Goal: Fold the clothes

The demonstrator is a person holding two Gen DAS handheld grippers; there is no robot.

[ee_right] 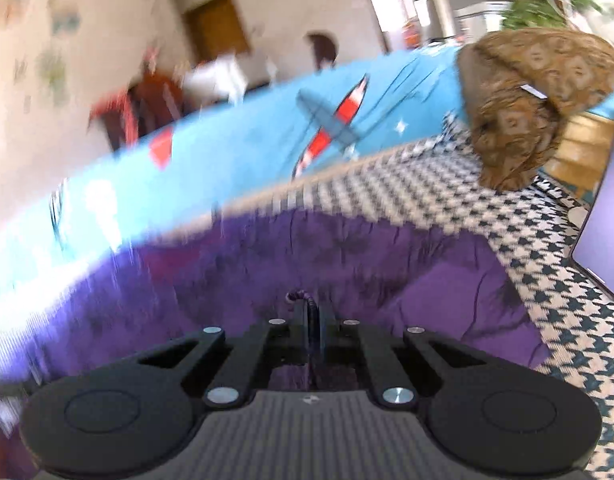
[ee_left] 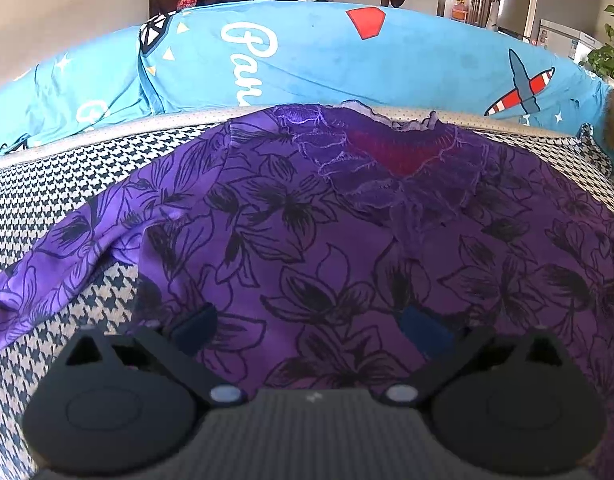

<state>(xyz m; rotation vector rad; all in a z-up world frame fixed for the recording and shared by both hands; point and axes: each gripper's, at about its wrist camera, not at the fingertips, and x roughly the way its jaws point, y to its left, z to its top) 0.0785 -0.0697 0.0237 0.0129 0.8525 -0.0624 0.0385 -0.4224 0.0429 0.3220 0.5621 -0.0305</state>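
- Purple floral top (ee_left: 307, 216): was laid front-up on houndstooth seat cover (ee_left: 47, 192), neckline (ee_left: 395, 148) twd the blue backrest throw (ee_left: 327, 60); one sleeve (ee_left: 55, 252) was spread out to the side. Body was spread flat, prob. so edges could be reached.
- Left gripper (ee_left: 311, 328): fingers were parted wide over lower body of top, nothing gripped; appar. held ready above cloth.
- Right gripper (ee_right: 309, 320): fingers were clenched on a pinch of purple cloth; view was motion-blurred, so cloth was likely being carried for a fold.
- Brown cushion (ee_right: 523, 108), phone (ee_right: 603, 216): were kept at the seat's end, off the garment.
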